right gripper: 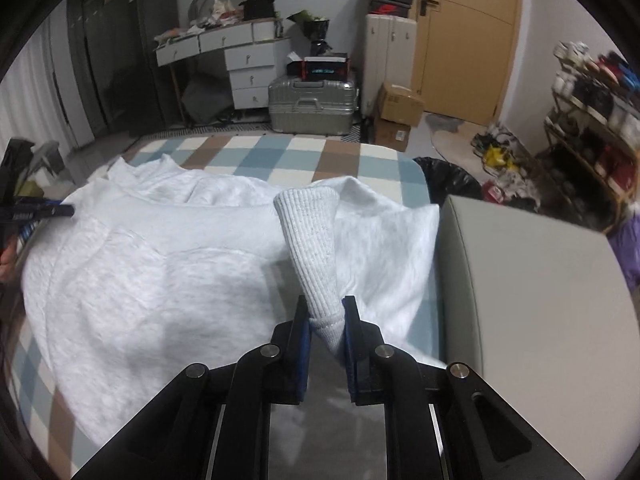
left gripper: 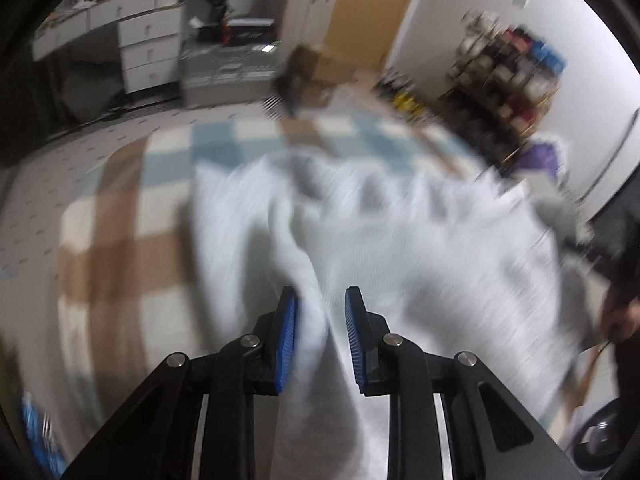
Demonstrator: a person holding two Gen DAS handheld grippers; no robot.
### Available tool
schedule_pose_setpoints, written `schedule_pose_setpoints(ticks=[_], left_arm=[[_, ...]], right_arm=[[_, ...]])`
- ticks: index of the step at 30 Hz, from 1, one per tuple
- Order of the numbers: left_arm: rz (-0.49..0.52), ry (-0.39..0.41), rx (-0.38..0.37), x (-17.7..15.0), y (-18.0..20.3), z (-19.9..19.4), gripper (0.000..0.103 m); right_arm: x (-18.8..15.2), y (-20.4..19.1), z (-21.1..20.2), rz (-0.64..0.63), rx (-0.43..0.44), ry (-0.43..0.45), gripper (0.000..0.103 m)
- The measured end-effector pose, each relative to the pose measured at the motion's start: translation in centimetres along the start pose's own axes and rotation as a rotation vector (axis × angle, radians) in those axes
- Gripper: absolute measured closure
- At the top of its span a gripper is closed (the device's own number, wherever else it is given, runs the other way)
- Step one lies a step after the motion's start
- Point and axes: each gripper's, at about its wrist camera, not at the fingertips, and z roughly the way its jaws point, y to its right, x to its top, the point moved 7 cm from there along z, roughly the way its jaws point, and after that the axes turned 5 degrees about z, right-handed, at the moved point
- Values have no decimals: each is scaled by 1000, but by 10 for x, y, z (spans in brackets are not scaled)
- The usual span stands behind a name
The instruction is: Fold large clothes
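pinching the ribbed cuff [right gripper: 310, 248] of the white sweater [right gripper: 160, 264], my right gripper [right gripper: 326, 312] is clamped tight on it. my left gripper [left gripper: 321, 300] is nearly closed with a fold of the same sweater [left gripper: 400, 240] between its pads, though blur hides the contact. the sweater lies spread on the checked bed [right gripper: 288, 152]; beyond stand a suitcase [right gripper: 312, 104] and drawers [right gripper: 248, 76].

The sweater [right gripper: 168, 264] lies spread on the bed [right gripper: 280, 152]; beyond its foot stands a suitcase [right gripper: 312, 106], desk [right gripper: 240, 52] left, door [right gripper: 468, 36] right.
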Motion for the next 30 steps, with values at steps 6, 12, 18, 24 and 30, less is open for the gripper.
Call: schedule_pose_setpoints(ticks=[6,12,18,24,30], left_arm=[[-3,-108,-31,5,-4,34,84],[44,-145,183,-14,-15,32,54],[-70,-74,123,-22,-35,32,58],[-29,-53,130,-20,-22,21,86],[-37,141,137,-9,-16,-37,99]], right_arm=[[-3,-1,8,23,-28,-28,89],[10,9,23,32,-89,-52,87],[20,23,29,106,-92,-59,85],[17,19,16,92,-81,-50,87],[22,8,-23,42,-54,76,88]])
